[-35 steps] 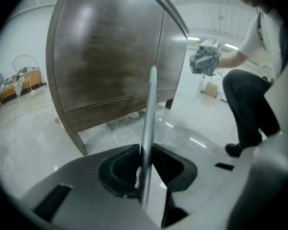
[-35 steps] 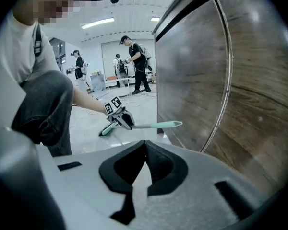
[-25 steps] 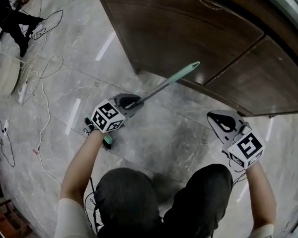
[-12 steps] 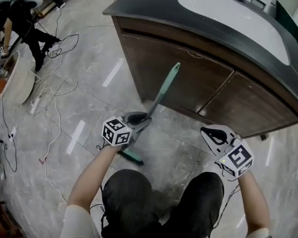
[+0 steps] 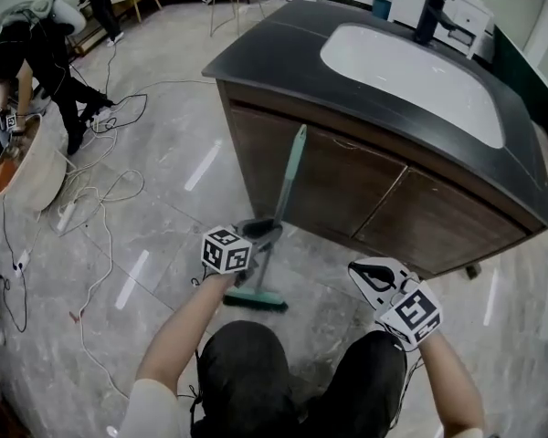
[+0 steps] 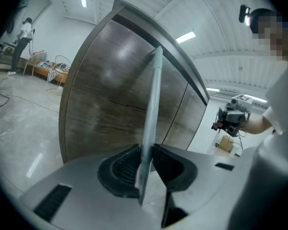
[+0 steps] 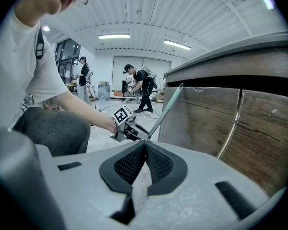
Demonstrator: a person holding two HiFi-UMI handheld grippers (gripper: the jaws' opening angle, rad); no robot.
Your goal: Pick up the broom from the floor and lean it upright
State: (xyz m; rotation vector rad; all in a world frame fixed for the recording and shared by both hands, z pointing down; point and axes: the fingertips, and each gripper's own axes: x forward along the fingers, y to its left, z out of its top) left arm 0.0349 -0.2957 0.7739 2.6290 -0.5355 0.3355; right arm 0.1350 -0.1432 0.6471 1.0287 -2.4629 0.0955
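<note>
I am holding the left gripper (image 5: 263,230) clamped on the broom (image 5: 290,176) — its pads are pinching the pale green handle low down, just above the brush head (image 5: 254,297). The broom is standing nearly upright, tilting slightly, in front of the dark wooden cabinet (image 5: 347,194), near its left front corner. The handle's top is sitting just under the front edge of the counter (image 5: 256,62). I cannot tell whether it is touching the cabinet, nor whether the brush head is resting on the floor (image 5: 164,208). The right gripper (image 5: 369,275) is hanging off to the right, well apart from the broom — jaws pressed together, carrying nothing.
</note>
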